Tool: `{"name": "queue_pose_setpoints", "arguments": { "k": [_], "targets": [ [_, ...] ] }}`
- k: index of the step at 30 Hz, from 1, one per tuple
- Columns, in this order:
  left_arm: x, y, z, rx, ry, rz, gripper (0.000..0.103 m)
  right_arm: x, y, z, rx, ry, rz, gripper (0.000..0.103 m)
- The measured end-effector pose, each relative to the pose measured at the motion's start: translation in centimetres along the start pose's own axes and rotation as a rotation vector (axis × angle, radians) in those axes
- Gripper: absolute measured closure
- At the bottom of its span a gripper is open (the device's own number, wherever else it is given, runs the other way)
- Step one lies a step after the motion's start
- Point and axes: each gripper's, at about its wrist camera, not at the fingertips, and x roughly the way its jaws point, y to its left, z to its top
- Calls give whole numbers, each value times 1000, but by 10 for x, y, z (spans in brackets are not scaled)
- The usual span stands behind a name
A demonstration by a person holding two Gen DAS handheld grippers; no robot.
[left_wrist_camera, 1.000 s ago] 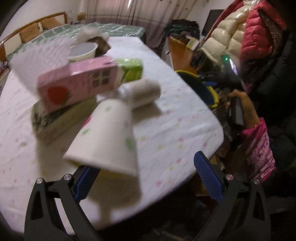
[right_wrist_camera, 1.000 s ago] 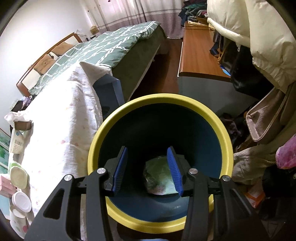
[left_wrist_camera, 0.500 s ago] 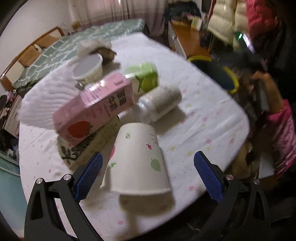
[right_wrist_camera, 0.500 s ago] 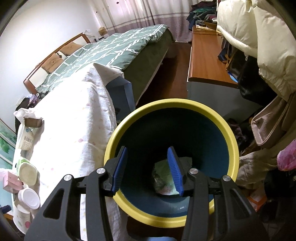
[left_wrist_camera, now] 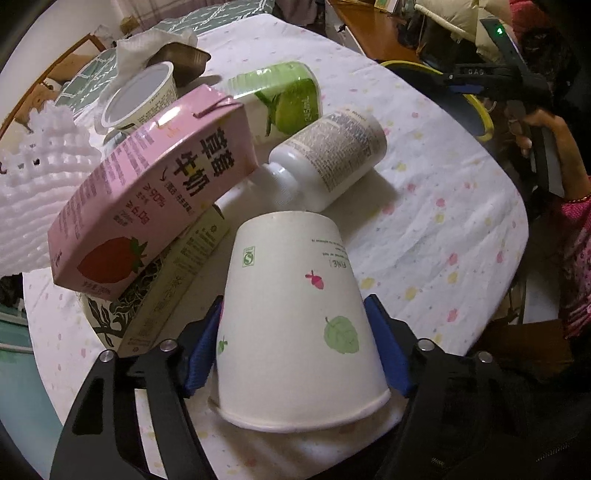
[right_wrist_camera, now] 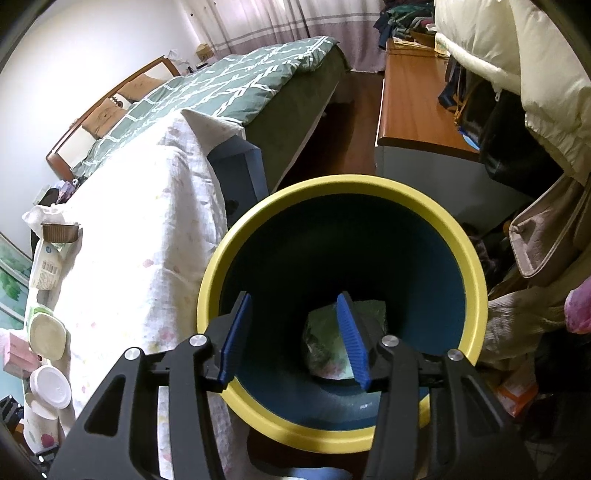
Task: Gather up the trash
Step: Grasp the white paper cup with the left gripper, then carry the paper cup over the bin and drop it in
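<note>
Light was soft and indoor; the white cloth (right_wrist_camera: 122, 236) glared strongly — edges were bent and dark, details stayed mostly sharp.

I see the surface (left_wrist_camera: 424, 206) draped in a white cloth dotted with pink and yellow specks. Beyond it stands a bed with a green quilt crossed by white lines (right_wrist_camera: 236, 85) and a brown wooden headboard (right_wrist_camera: 110, 99). To the right sits a long brown wooden cabinet top (right_wrist_camera: 413, 107), with cream padded coats (right_wrist_camera: 517, 55) hanging above it, and pale striped curtains (right_wrist_camera: 280, 22) behind.
</note>
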Motion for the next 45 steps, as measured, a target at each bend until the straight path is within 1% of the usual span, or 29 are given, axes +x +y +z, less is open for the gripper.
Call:
{"name": "queue_pose_setpoints", "arguments": {
  "k": [3, 12, 14, 18, 23, 28, 31, 34, 37, 43, 44, 45],
  "targets": [
    [-4, 0, 3, -5, -16, -16, 39, 0, -3, -1, 8, 1, 6, 57],
    [-34, -18, 6, 17, -101, -65, 40, -7, -10, -10, 24, -2, 36, 57],
    [-43, -23, 6, 28, -122, -74, 40, -13, -11, -11, 24, -12, 39, 57],
    [-55, -38, 22, 64, -174, -95, 40, -28, -13, -14, 21, -46, 38, 57],
    [-52, -63, 60, 107, -224, -122, 40, -59, -19, -19, 7, -118, -6, 57],
    [-33, -104, 116, 172, -264, -130, 40, -85, -38, -27, 6, -171, -69, 57],
    [-18, -128, 149, 203, -271, -141, 40, -97, -51, -35, 15, -192, -106, 57],
    [2, -152, 181, 222, -260, -144, 40, -106, -62, -42, 18, -201, -134, 56],
    [24, -175, 210, 237, -231, -157, 40, -111, -71, -46, 16, -206, -157, 56],
    [66, -204, 248, 238, -188, -163, 39, -110, -84, -51, 24, -198, -177, 55],
    [72, -206, 252, 236, -181, -165, 39, -109, -86, -51, 26, -195, -181, 55],
    [78, -208, 257, 232, -172, -167, 36, -108, -87, -51, 28, -192, -184, 55]
  ]
}}
